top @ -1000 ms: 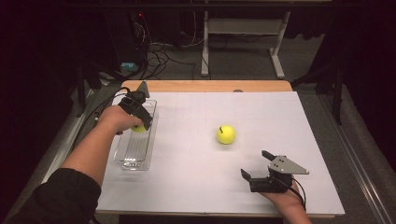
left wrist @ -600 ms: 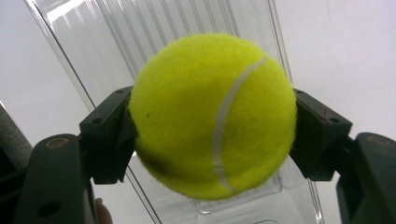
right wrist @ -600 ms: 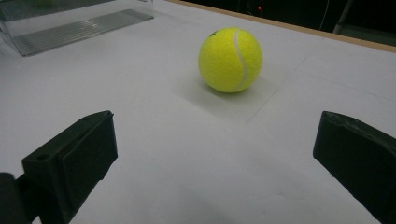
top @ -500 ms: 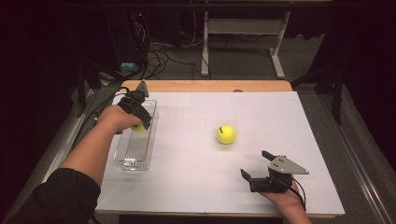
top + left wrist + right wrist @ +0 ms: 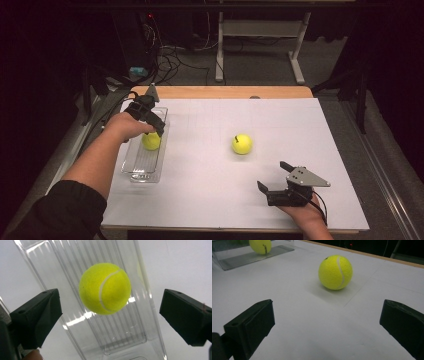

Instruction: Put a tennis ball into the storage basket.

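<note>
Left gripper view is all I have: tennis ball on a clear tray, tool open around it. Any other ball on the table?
Observer: Yes. A second ball lies on the white table, well apart from the tray.
Operator: Where is the right tool?
Observer: The right tool is low near the table's near edge. Its jaws are open and aimed toward the second ball without touching it.
Operator: Is my ball resting in the tray, or above it?
Observer: In the right gripper view, the first ball looks settled on the tray's ribbed floor.
</note>
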Motion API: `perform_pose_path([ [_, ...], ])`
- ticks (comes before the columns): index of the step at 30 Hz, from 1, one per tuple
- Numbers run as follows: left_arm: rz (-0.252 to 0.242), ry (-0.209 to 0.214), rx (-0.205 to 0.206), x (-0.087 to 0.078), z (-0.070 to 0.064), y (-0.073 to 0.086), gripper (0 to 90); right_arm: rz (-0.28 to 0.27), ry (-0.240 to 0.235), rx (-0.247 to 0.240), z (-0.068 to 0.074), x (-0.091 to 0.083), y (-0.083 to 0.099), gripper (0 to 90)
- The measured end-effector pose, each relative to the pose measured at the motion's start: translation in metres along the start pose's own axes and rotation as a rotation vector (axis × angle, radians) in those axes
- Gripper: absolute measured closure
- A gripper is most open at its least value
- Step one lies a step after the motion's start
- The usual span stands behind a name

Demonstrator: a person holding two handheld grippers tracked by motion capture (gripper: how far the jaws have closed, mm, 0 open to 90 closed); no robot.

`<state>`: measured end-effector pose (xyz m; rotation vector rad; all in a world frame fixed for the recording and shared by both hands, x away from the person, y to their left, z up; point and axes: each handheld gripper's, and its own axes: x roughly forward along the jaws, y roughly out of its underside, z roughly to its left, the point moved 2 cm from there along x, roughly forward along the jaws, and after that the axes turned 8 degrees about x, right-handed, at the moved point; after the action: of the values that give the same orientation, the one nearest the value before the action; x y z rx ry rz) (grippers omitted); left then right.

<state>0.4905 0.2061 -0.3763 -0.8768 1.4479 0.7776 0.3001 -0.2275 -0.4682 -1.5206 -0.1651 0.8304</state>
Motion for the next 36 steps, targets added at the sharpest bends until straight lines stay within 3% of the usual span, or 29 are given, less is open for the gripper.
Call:
perform_pose_path([
  [4, 0.002, -0.006, -0.012, -0.001, 0.0, 0.001, 1.4, 0.001, -0.001, -0.002, 0.0, 0.0, 0.0, 0.0],
  [25, -0.013, -0.003, 0.017, -0.005, -0.01, 0.004, 0.6, -0.001, 0.001, -0.003, -0.001, -0.001, -0.001, 0.0],
  [36, -0.011, -0.021, 0.069, -0.005, -0.026, 0.004, 0.7, -0.003, 0.002, -0.006, 0.0, 0.0, -0.001, 0.0],
])
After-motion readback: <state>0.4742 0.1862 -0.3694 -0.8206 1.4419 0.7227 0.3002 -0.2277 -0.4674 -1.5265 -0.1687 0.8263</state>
